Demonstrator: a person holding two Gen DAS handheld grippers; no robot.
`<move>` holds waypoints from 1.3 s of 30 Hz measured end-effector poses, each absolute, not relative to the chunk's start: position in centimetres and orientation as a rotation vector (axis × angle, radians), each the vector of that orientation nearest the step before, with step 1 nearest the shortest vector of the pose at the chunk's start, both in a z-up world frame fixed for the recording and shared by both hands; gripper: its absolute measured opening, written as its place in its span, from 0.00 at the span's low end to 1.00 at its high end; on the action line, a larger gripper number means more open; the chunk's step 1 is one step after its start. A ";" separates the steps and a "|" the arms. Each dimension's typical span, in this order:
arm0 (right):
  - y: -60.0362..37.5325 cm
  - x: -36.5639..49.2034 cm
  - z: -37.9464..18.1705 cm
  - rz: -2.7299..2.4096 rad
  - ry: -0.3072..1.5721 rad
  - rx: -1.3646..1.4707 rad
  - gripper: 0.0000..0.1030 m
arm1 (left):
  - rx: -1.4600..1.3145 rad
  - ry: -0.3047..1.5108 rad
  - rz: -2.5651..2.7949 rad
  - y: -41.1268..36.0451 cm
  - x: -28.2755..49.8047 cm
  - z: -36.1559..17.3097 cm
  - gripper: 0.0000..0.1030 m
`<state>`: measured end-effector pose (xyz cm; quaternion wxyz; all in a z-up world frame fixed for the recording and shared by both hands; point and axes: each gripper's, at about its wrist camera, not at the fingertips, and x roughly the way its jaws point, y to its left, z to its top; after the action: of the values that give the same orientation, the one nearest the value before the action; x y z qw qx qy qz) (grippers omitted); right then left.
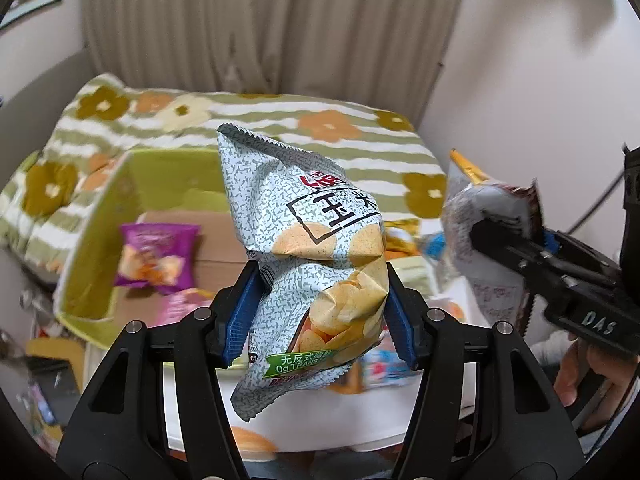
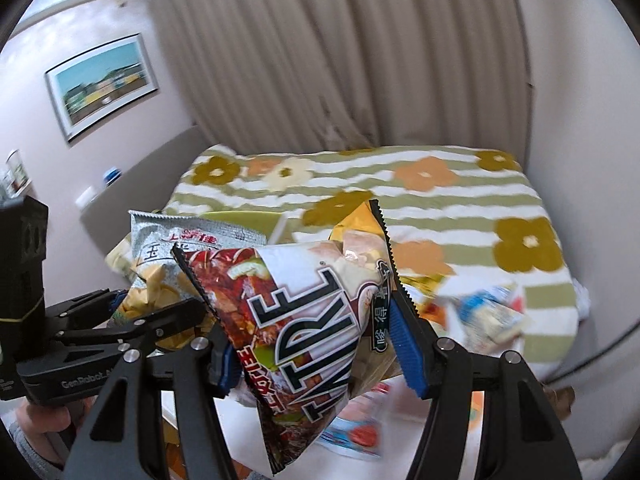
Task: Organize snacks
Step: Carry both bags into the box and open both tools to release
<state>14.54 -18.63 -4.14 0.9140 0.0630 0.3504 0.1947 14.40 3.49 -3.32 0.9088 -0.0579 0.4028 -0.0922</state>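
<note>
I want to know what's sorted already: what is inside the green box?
Inside the green box, a purple snack bag lies on the cardboard bottom, with a pink packet nearer. The speckled chip bag held by the left gripper hides the box's right part.

Grey chip bag [image 1: 316, 248] between jaws

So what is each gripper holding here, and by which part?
The left gripper pinches the grey-speckled chip bag across its lower half. The right gripper clamps the red-and-white snack bag across its middle.
</note>
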 end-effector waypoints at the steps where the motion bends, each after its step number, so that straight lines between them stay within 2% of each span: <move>1: -17.2 15.1 -4.0 0.419 0.721 0.125 0.57 | -0.125 0.832 -0.179 4.6 14.6 -3.5 0.53; 11: -5.7 18.3 -4.6 0.481 0.758 0.121 0.57 | -0.143 0.891 -0.109 17.8 17.7 -5.9 0.53; 20: 1.8 22.0 -7.2 0.434 0.844 0.113 0.57 | -0.094 1.005 -0.176 22.3 21.7 -10.3 0.54; 21: 2.1 22.4 -7.4 0.423 0.857 0.115 0.57 | -0.091 1.018 -0.193 22.6 22.0 -10.8 0.60; 22: 2.4 22.6 -7.7 0.413 0.868 0.118 0.57 | -0.084 1.029 -0.205 22.7 22.3 -11.2 0.78; 24: 2.8 23.1 -8.2 0.400 0.882 0.118 0.57 | -0.058 1.029 -0.193 23.0 22.4 -11.8 1.00; 31: 3.8 24.8 -10.1 0.388 0.936 0.117 0.57 | -0.064 1.018 -0.197 24.0 22.1 -12.1 1.00; 39: 5.5 26.2 -11.3 0.491 0.915 0.030 0.57 | -0.152 0.981 -0.117 25.9 22.7 -11.2 1.00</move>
<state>26.17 5.55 -11.32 0.8681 0.0143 0.4372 0.2348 22.68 25.86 -11.21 0.8777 -0.0731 0.4703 -0.0561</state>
